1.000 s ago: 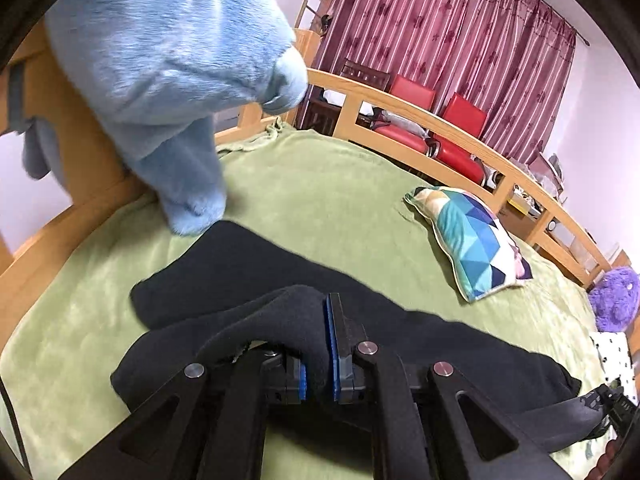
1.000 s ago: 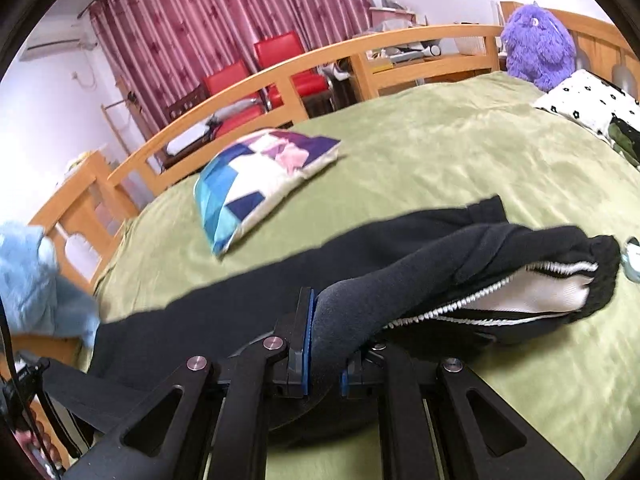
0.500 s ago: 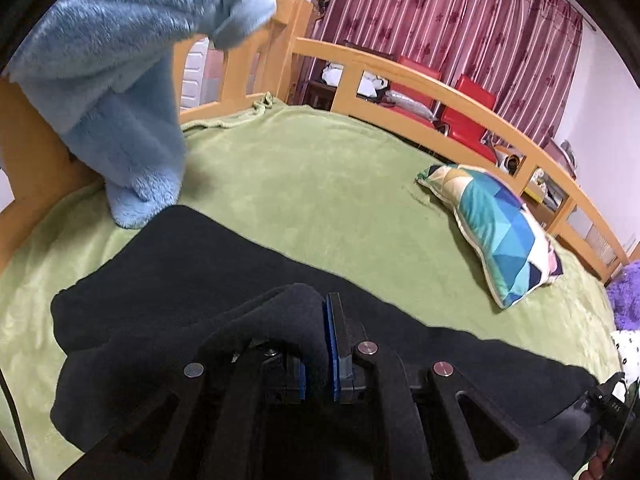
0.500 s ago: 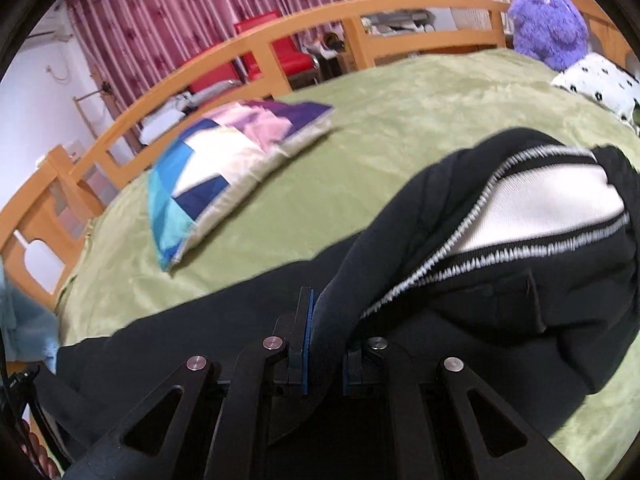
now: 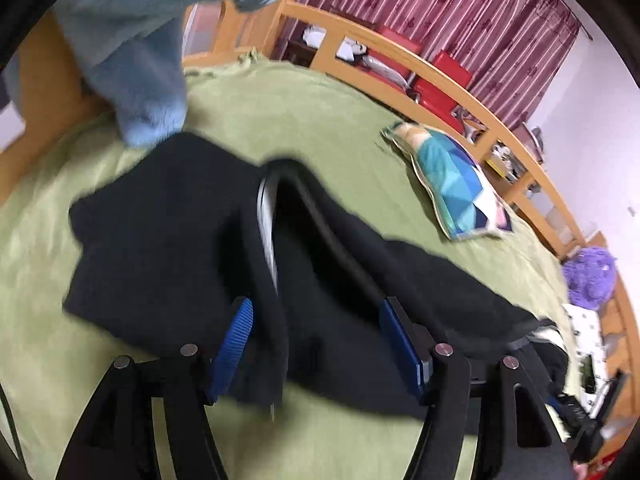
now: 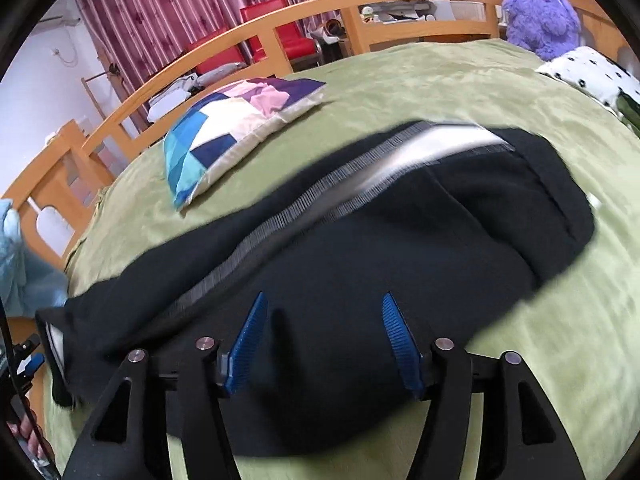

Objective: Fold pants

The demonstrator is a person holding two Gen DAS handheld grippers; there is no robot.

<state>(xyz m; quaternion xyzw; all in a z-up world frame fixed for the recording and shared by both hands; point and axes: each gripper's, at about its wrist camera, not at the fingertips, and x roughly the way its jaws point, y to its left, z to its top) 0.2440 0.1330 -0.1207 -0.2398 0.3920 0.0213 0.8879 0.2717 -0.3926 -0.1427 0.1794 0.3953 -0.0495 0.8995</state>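
Note:
Black pants [image 6: 380,264] with a white side stripe [image 6: 404,160] lie folded lengthwise on the green bed cover [image 6: 440,80]. My right gripper [image 6: 322,304] is open just above the near edge of the pants, near the waist end. My left gripper [image 5: 316,308] is open over the leg end of the pants [image 5: 168,240]; a loose fold with the stripe [image 5: 266,216] stands up between its fingers, blurred. Neither gripper holds cloth.
A patchwork pillow [image 6: 240,120] lies beyond the pants. A light blue plush blanket [image 5: 148,60] hangs over the wooden bed frame [image 5: 48,100] at the leg end. A purple plush toy [image 6: 540,16] and a spotted cushion [image 6: 588,76] sit at the waist end.
Both grippers have opened and let go of the pants. The lifted fold has dropped onto the lower layer, so the stripe side now lies on top.

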